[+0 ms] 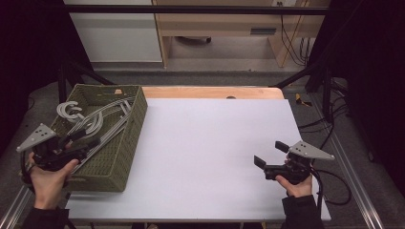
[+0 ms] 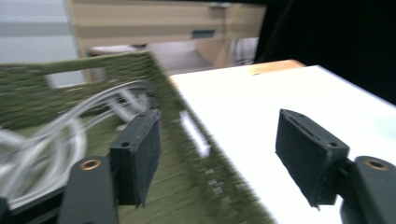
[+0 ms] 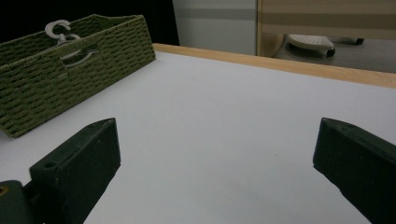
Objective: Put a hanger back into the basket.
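A green woven basket (image 1: 128,138) stands on the left part of the white table and holds several grey plastic hangers (image 1: 98,121), whose hooks stick up over its far left rim. My left gripper (image 1: 85,142) hovers over the basket's near left part, open, with nothing between its jaws. In the left gripper view, my left gripper (image 2: 219,154) straddles the basket's right wall (image 2: 187,121), and the hangers (image 2: 56,135) lie to the left, blurred. My right gripper (image 1: 271,153) is open and empty just above the table at the near right, pointing left. From my right gripper (image 3: 215,158) the basket (image 3: 56,88) stands far off.
The white tabletop (image 1: 210,143) stretches between the two grippers, with a wooden strip (image 1: 215,92) along its back edge. Metal rails run along both sides of the table. A wooden desk and cables (image 1: 296,43) stand on the floor beyond.
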`<state>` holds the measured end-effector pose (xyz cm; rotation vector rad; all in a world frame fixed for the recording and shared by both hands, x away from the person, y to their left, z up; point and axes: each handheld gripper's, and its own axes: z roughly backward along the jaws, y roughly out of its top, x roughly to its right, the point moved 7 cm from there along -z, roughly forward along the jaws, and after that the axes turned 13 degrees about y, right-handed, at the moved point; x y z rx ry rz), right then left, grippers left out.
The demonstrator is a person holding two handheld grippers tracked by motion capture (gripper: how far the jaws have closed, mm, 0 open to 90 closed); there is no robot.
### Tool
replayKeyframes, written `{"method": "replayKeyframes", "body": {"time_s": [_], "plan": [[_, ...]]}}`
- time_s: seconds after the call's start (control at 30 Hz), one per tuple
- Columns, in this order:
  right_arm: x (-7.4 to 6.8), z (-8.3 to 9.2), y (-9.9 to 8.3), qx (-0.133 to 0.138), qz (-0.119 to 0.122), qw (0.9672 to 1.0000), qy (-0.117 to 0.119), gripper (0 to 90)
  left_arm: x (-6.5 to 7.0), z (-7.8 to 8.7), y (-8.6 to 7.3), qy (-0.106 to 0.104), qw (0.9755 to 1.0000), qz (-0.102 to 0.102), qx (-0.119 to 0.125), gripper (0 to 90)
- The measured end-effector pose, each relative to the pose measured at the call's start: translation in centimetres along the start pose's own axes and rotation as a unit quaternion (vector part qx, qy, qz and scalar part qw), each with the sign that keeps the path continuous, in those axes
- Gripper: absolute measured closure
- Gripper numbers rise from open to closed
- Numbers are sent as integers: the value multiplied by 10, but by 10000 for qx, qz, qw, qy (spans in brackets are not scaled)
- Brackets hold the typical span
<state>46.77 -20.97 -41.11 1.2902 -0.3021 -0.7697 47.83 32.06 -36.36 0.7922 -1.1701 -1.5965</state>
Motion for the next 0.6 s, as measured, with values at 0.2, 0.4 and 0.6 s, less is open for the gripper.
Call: {"method": "replayKeyframes", "body": {"time_s": [0.2,0.4,0.6], "plan": [[0,3,2,63,0,10000,-29,6,39,-13,-12,-405,9989,-226,64,180],[0,5,3,112,4,9999,-42,5,70,-23,-22,-552,9974,-471,12,132],[1,6,4,144,31,9999,-31,4,84,-32,-35,-634,9957,-655,-158,122]]}}
